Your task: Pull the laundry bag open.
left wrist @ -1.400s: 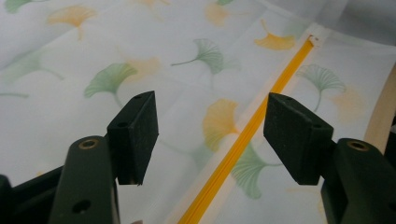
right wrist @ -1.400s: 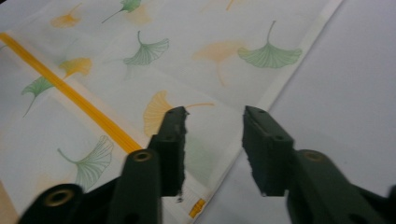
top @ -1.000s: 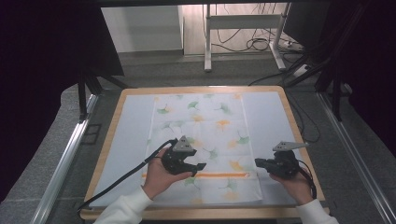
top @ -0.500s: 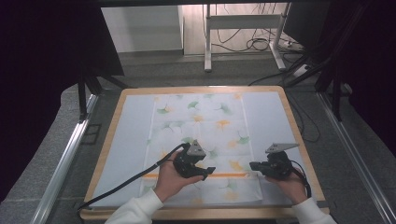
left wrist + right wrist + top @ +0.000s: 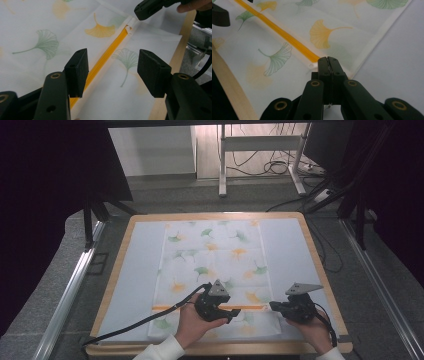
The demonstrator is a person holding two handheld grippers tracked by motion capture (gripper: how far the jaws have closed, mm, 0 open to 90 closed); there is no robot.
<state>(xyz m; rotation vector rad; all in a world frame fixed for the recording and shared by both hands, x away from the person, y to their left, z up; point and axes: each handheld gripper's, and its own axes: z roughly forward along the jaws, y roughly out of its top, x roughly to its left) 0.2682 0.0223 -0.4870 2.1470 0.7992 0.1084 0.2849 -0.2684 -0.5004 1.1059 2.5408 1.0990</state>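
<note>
A white cloth (image 5: 215, 255) printed with green and orange ginkgo leaves lies flat on the board. An orange zipper (image 5: 170, 307) crosses its near part. My left gripper (image 5: 231, 312) hovers low over that zipper (image 5: 105, 56). Its jaws (image 5: 112, 70) stand open astride the zipper and have just been closing a little, with no pad touching it. My right gripper (image 5: 272, 306) is shut, its tip (image 5: 328, 60) at the zipper's right end beside the small white slider (image 5: 311, 65). I cannot tell whether cloth is pinched in it. Its tip (image 5: 140, 12) shows far off in the left gripper view.
The cloth rests on a pale mat inside a wooden-rimmed board (image 5: 312, 250). The board's near edge (image 5: 227, 85) runs close under both hands. A black cable (image 5: 125, 327) trails left from the left gripper. A metal stand and cables (image 5: 260, 167) are on the floor beyond.
My left hand has slid right along the zipper toward the right gripper and dropped slightly, its jaws a little narrower. The right gripper has stayed put.
</note>
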